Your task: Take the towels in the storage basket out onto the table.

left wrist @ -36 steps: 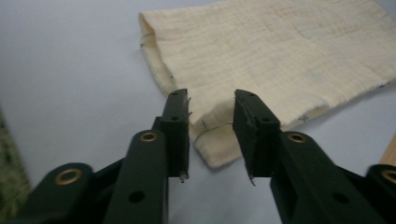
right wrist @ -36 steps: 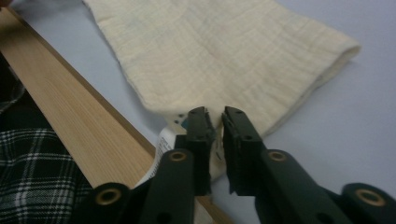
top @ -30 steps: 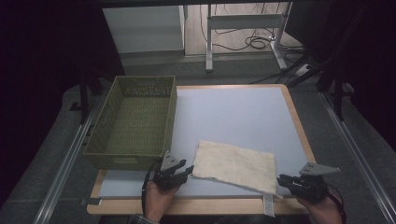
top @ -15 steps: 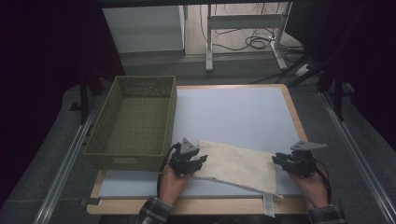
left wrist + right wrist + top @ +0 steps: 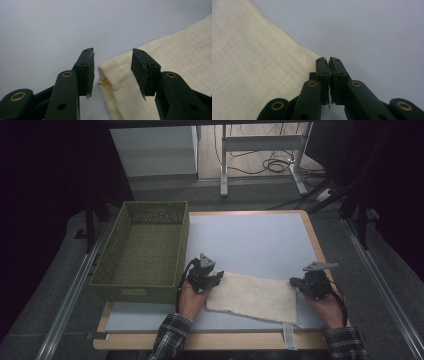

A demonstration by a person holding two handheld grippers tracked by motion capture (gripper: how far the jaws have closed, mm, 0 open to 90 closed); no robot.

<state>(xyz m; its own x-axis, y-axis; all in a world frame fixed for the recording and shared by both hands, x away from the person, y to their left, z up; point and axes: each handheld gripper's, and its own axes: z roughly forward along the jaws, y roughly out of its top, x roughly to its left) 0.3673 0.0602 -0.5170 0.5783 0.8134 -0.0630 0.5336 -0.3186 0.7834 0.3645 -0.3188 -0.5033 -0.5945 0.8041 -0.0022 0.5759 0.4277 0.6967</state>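
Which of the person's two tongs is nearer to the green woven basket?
Left. The left tongs sit at the cream cloth's left end, just right of the green woven basket. The right tongs are at the cloth's far right end.

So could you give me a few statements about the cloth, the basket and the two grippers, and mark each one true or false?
1. The cream cloth lies flat on the table, outside the basket. True.
2. The green basket holds a folded towel. False: it holds nothing.
3. The left gripper stands open, with a corner of the cloth between its jaws. True; its jaws have just been opening.
4. The right gripper is wide open. False: its jaws are shut together at the cloth's edge, having just closed; whether they pinch fabric cannot be told.
5. The basket sits at the right side of the table. False: it sits at the left, beside the left gripper.
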